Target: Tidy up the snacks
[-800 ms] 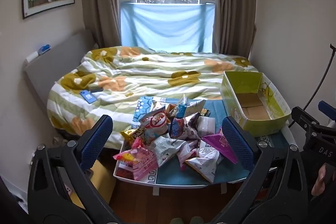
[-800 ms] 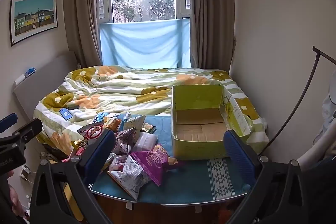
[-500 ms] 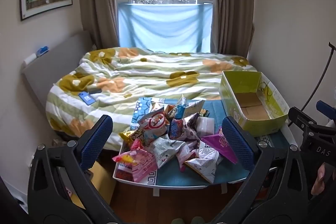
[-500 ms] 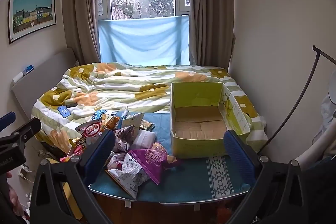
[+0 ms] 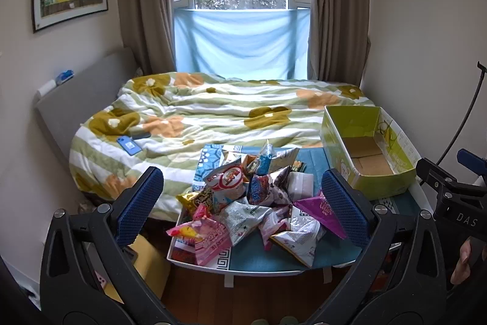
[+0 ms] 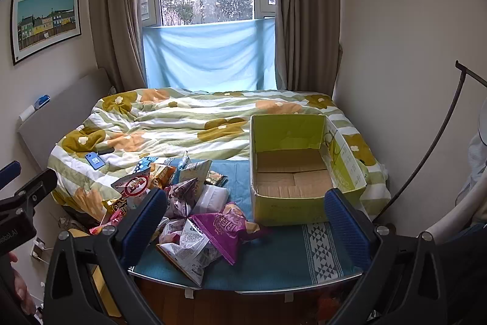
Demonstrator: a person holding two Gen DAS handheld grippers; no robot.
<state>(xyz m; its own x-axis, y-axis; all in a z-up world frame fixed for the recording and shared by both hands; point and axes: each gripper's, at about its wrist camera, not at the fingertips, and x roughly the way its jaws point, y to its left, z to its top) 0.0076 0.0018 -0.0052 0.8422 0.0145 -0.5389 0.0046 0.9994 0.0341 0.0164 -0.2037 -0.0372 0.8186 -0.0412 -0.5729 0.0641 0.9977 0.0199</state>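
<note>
Several snack bags (image 5: 252,203) lie heaped on the left half of a small table with a teal cloth (image 5: 258,256), at the foot of a bed. The same snack bags (image 6: 188,215) show in the right wrist view, with a purple bag (image 6: 226,229) nearest the box. An open yellow-green cardboard box (image 6: 292,166) stands empty on the table's right; the box (image 5: 365,151) also shows in the left wrist view. My left gripper (image 5: 242,203) hangs open short of the table, nothing between its fingers. My right gripper (image 6: 246,217) is open too, held back from the table.
A bed with a flowered quilt (image 5: 213,111) lies behind the table, a blue phone (image 5: 129,145) on it. Curtained window and blue cloth (image 5: 240,41) at the back, walls close on both sides. Wood floor (image 5: 243,294) lies below the table's front edge.
Both views have shifted slightly, the scene sliding a little down and sideways in frame. The snacks and the box have not moved; both grippers stay open.
</note>
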